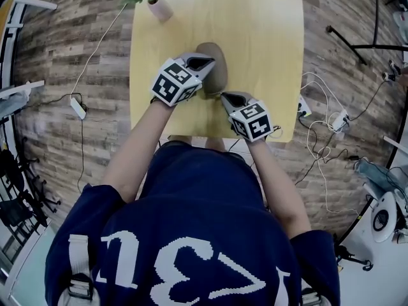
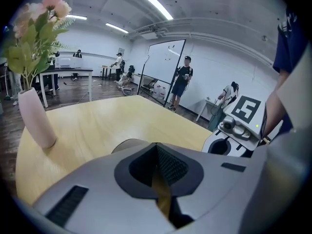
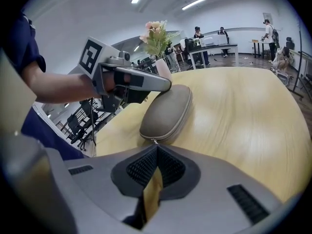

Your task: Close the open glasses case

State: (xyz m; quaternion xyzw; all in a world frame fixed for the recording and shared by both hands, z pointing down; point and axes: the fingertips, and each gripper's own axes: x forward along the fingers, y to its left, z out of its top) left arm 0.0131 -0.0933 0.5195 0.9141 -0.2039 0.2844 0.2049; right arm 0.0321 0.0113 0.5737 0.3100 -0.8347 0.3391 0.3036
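The taupe glasses case (image 3: 168,110) lies flat near the middle of the pale wooden table (image 1: 268,43), its long axis running away from the person. Its two halves lie together, with a zipper seam along the edge. A small metal zipper pull (image 3: 155,141) sits at the near end. The left gripper (image 1: 209,58) reaches in from the left and its tip rests on top of the case toward the far end. Its jaws are pressed together with nothing between them. The right gripper (image 1: 224,95) points down at the near end of the case, and its jaws are likewise together. The zipper pull lies just beyond its tips, and I cannot tell whether they touch it. At the far left corner of the table, well apart from the case, stands a slim pale vase (image 1: 159,8) with pink flowers and green leaves. White cables (image 1: 95,50) and a power strip (image 1: 78,108) lie around the table on the wood-plank floor (image 1: 76,145). The left gripper view shows people (image 2: 181,84) standing in the room behind, beside a whiteboard (image 2: 158,67).
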